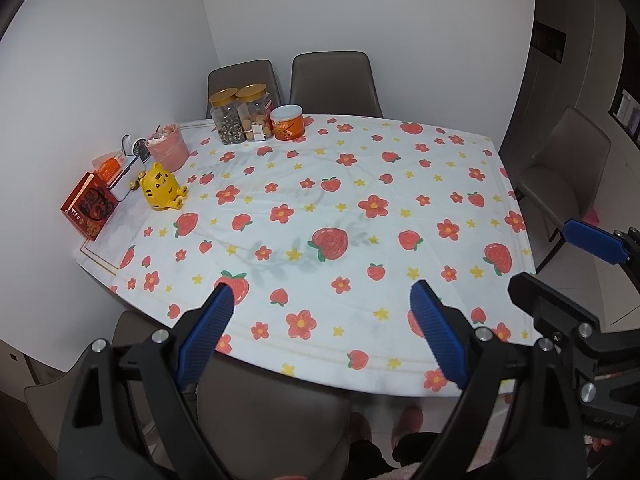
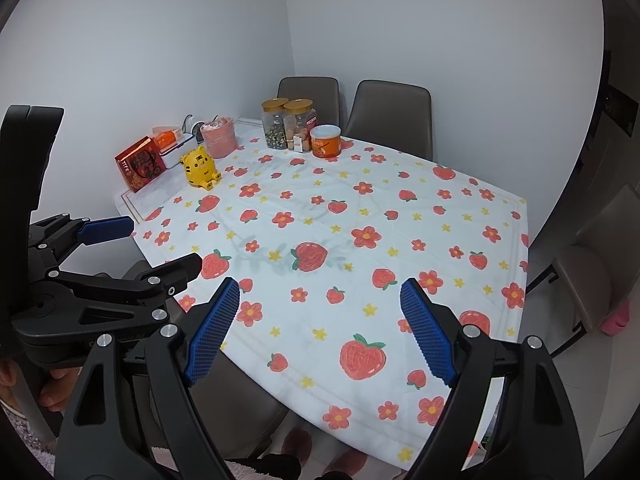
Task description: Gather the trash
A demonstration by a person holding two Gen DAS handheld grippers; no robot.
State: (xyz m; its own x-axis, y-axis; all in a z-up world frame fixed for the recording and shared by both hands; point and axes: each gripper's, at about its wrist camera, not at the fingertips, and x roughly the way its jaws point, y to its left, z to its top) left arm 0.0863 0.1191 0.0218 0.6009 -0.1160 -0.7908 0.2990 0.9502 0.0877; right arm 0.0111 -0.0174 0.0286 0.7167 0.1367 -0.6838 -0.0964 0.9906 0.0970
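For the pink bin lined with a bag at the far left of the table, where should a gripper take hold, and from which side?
Probably the pink bin is best gripped at its upper rim on the side facing the open tablecloth. It stands upright and widens upward; the yellow tiger figure and the white tray crowd its other sides. Both grippers are open and far off.

- Table, covered by white cloth printed with strawberries and flowers.
- Far edge: two gold-lidded jars, orange can just beside them.
- Far-left corner: pink bin, white tray, red box, yellow tiger figure.
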